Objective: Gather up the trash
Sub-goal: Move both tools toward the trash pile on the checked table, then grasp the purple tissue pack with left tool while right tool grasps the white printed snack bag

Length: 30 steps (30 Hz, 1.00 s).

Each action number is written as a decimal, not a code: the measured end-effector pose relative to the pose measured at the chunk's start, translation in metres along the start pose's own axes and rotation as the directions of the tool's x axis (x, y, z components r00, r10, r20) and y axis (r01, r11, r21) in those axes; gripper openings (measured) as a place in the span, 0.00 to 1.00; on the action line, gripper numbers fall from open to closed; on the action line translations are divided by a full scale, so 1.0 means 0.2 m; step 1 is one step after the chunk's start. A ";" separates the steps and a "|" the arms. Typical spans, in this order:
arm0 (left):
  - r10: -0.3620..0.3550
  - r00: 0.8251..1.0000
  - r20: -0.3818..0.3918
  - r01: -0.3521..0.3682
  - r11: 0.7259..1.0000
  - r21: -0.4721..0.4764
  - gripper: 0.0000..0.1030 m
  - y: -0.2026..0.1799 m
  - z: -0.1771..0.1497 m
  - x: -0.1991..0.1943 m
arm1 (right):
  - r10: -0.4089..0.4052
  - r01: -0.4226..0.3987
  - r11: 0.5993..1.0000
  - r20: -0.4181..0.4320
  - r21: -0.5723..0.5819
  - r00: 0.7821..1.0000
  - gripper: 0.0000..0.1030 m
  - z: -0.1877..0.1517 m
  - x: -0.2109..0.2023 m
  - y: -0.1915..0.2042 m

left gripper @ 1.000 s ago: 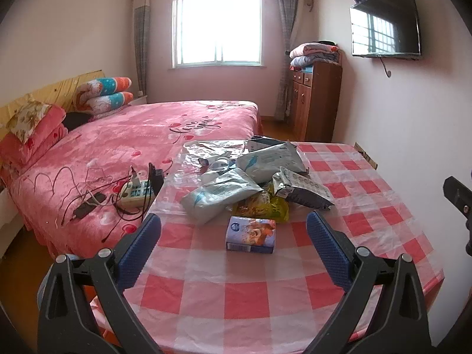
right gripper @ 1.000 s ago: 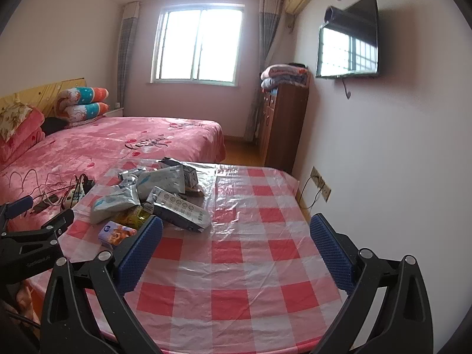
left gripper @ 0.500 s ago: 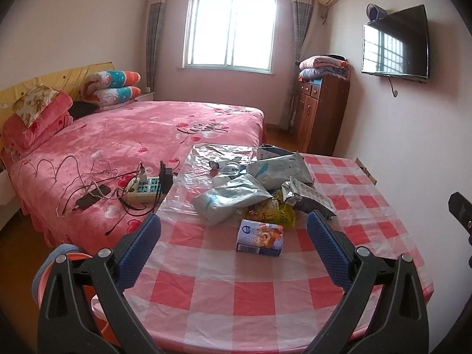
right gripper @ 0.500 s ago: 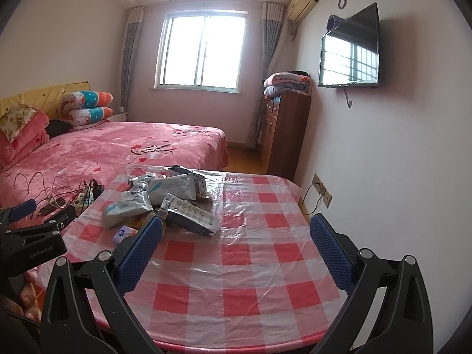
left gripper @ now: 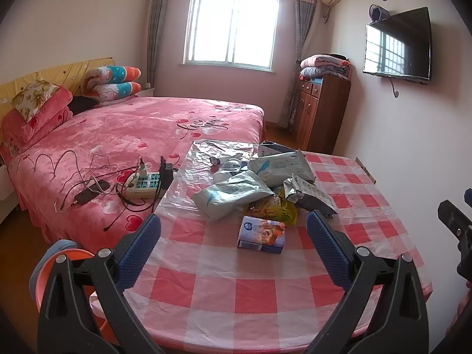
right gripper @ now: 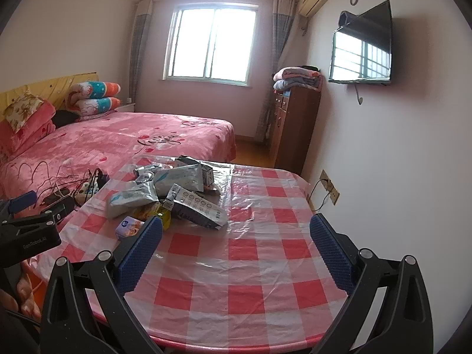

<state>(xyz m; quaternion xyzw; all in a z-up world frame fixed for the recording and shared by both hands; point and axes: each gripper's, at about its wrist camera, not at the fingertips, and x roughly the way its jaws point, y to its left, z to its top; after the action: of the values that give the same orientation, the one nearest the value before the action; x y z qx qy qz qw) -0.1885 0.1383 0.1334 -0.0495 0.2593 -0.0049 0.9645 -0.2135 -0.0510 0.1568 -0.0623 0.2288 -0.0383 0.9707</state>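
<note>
An orange basin (left gripper: 44,277) shows at the lower left of the left wrist view, beside the table (left gripper: 250,295), mostly hidden behind the gripper frame, so its contents cannot be told. The trash pile (left gripper: 259,183) lies on the far half of the checked tablecloth: 2 pale blue-and-white pouches (left gripper: 233,191), a silver foil packet (left gripper: 309,191), a yellow wrapper (left gripper: 274,206) half buried under them, and a small carton (left gripper: 262,234) lying apart at the near edge of the heap. Smaller items at the back of the pile are too jumbled to name. The left gripper (left gripper: 233,247) is spread wide and grips nothing; the carton sits between and beyond its blue pads (left gripper: 138,250), untouched. The right gripper (right gripper: 236,250) is likewise wide apart and empty, over bare cloth to the right of the pile (right gripper: 174,191). A power strip (left gripper: 141,181) with tangled cables rests on the bed (left gripper: 132,129).
</note>
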 end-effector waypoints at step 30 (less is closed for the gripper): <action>-0.065 0.975 -0.212 0.068 0.998 0.005 0.96 -0.06 -0.12 0.49 | 0.250 -0.239 0.968 -0.180 0.080 0.951 0.95 -0.15 0.69 -0.11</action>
<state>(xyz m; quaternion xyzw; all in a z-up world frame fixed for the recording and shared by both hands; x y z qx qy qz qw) -0.1157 0.1210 0.0650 -0.0516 0.3588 -0.0440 0.9309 -0.1042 -0.0897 0.0719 -0.0018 0.3245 0.0700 0.9433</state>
